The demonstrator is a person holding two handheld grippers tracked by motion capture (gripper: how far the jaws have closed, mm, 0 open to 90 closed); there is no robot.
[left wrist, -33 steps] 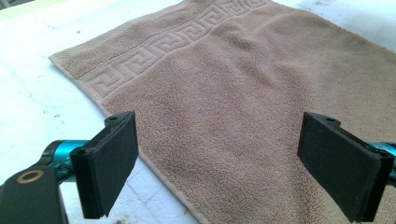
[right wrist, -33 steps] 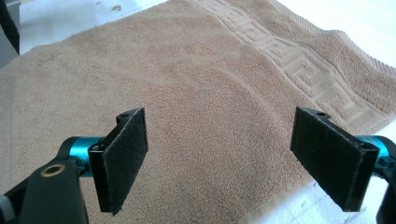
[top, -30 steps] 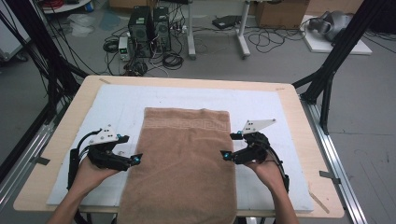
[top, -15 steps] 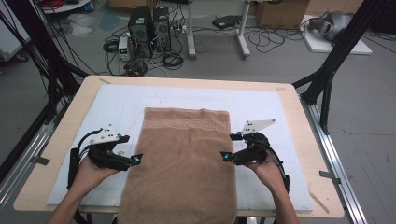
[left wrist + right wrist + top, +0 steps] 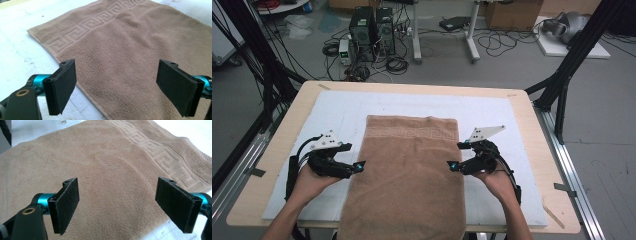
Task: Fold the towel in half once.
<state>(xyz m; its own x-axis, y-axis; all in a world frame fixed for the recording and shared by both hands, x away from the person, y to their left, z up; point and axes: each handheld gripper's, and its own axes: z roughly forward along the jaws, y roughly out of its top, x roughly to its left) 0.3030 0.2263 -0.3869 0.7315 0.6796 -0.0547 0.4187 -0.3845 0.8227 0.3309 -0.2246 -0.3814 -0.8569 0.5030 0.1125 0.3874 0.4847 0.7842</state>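
Nothing on the table has shifted since a second ago, though the left gripper has just narrowed its jaws slightly, gripping nothing. Brown towel lies flat on the white mat, near end over the edge. Right gripper gapes beside the opposite edge, holding nothing.

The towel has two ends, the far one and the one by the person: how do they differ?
The towel's far end lies flat on the white pad and carries a woven key-pattern band; the near end is plain and runs past the pad's front edge, seemingly over the table edge. Both ends share the same brown terry, and neither the left gripper nor the right gripper holds either.
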